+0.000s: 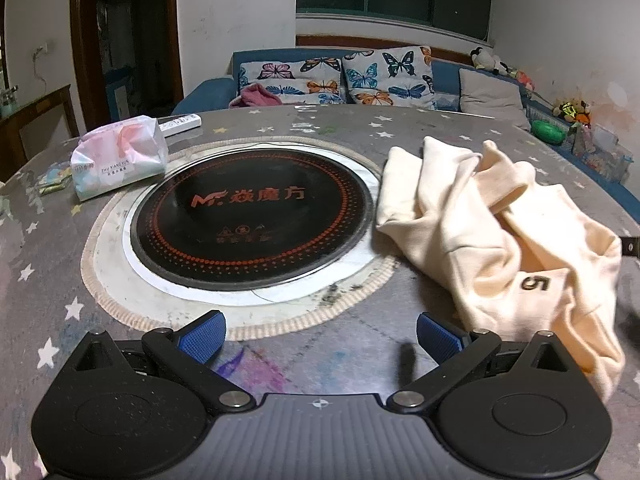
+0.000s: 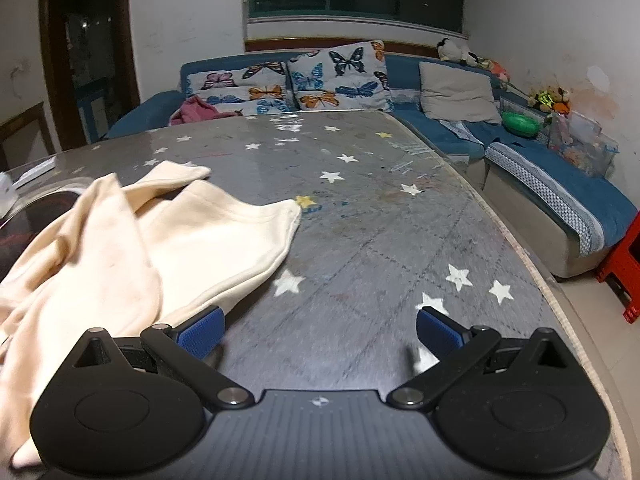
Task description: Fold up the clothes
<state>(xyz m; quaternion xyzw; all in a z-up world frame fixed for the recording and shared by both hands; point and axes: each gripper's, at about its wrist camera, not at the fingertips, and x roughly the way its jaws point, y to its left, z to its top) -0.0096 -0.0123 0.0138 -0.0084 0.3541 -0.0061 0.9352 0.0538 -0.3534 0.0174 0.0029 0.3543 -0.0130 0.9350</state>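
The left gripper [image 1: 320, 338] and right gripper [image 2: 320, 332] both hover spread wide, holding nothing. A crumpled cream garment [image 1: 500, 232] printed with a "5" lies on the star-patterned table [image 2: 380, 220], beside the round black induction cooktop [image 1: 252, 216]; a tissue pack [image 1: 118, 156] sits beyond.

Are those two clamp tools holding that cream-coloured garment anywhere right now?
No. The left tool and right tool are both open and empty; the crumpled cream-coloured garment lies loose on the star-patterned table.
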